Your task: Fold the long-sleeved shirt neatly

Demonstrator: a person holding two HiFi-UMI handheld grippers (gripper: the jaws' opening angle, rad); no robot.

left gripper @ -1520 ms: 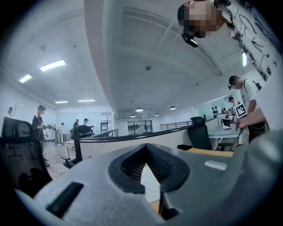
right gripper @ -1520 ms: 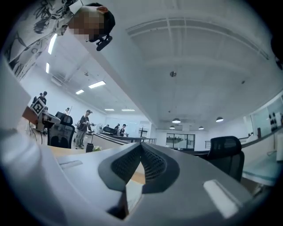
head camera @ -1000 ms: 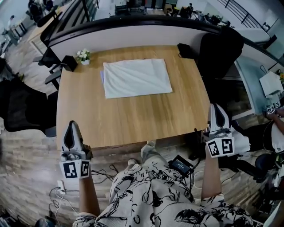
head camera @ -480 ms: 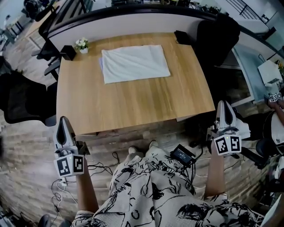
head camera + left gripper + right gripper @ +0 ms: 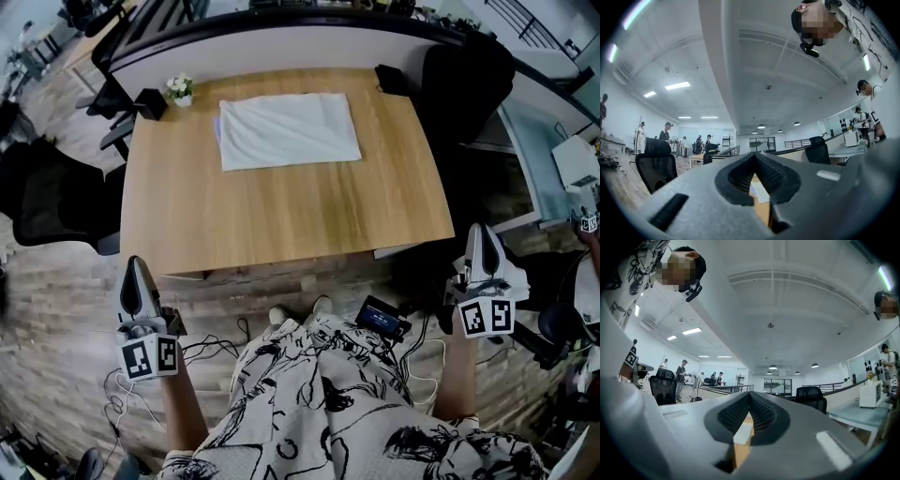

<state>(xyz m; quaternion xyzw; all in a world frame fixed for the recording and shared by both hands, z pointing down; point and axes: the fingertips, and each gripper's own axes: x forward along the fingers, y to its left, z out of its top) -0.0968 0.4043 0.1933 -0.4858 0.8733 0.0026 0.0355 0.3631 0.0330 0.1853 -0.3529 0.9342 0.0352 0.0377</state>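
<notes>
Fingers [image 5: 739, 174] together, left gripper [image 5: 138, 267] and right gripper [image 5: 479, 231] — shirt [image 5: 289, 129] folded.

The long-sleeved shirt [image 5: 289, 129] is white, folded into a flat, roughly rectangular packet with soft diagonal creases across its top. It lies on the far half of the wooden counter [image 5: 281, 225] — close to the far edge, long side running left to right.

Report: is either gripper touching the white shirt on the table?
No: the left gripper and right gripper are off the near edge of the table, far from the shirt.
</notes>
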